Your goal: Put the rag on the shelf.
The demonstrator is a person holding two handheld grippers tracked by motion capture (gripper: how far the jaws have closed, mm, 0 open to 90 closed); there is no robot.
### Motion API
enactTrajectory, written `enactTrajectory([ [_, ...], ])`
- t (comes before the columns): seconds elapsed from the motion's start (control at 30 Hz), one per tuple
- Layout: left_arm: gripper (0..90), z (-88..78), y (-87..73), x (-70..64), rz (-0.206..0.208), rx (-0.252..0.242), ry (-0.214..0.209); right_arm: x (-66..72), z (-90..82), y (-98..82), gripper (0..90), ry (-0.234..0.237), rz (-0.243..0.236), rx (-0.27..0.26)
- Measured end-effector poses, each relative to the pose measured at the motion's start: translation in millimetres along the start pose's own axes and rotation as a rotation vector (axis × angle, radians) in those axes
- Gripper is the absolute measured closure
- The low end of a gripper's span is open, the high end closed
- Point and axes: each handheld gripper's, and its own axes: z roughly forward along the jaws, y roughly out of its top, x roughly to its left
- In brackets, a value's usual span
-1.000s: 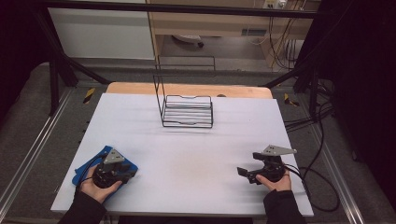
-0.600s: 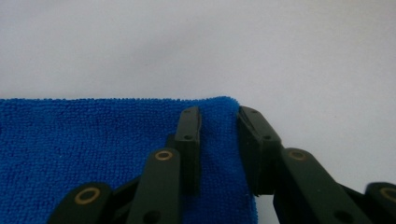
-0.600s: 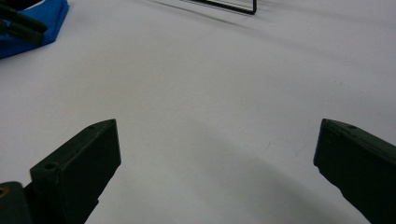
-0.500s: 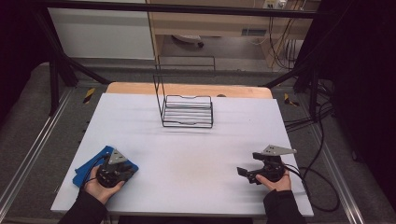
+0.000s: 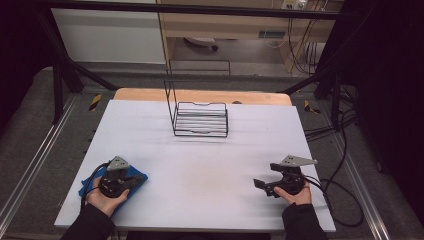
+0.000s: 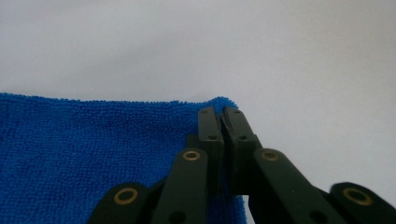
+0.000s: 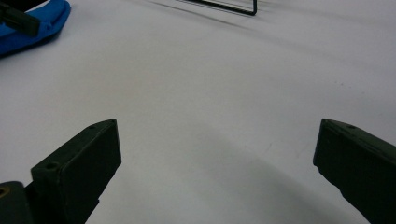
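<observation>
Jaws of the left gripper [image 6: 223, 116], having just been closing, are pinching the blue cloth's [image 6: 93, 154] corner at lower left, needing a firm bite before lifting, while the right gripper [image 7: 217, 154] is gaping idle.

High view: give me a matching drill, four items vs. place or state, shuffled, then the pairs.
1. blue cloth
2. wire rack
3. left tongs
4. right tongs

A. wide open above bare table
B. far middle of the table
C. near left corner
D. just closed, pinching a cloth corner

Pairs: 1-C, 2-B, 3-D, 4-A
</observation>
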Motion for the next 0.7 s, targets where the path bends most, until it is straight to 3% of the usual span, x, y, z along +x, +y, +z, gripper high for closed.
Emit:
enactTrajectory([
  [0.17,86.4,-0.3,9.1,-11.7,-0.036,-0.057,-0.055,0.0,1.8,0.0,1.7,-0.006,-0.002,0.005],
  [0.37,86.3,14.1,21.8,-34.6,-0.016,-0.064,-0.060,0.0,2.5,0.0,1.9,-0.008,-0.005,0.005],
  [0.4,86.3,21.4,26.0,-44.1,0.003,-0.057,-0.055,0.0,2.7,0.0,1.9,-0.009,-0.004,0.006],
  [0.43,86.3,21.4,26.0,-44.1,0.003,-0.057,-0.055,0.0,2.7,0.0,1.9,-0.009,-0.004,0.006],
  [0.47,86.3,28.7,29.2,-52.5,0.011,-0.053,-0.061,0.1,3.0,0.1,2.1,-0.012,-0.004,0.004],
  [0.7,86.0,56.1,42.4,-74.2,0.033,-0.046,-0.099,1.5,4.4,0.7,2.3,-0.021,-0.009,0.001],
])
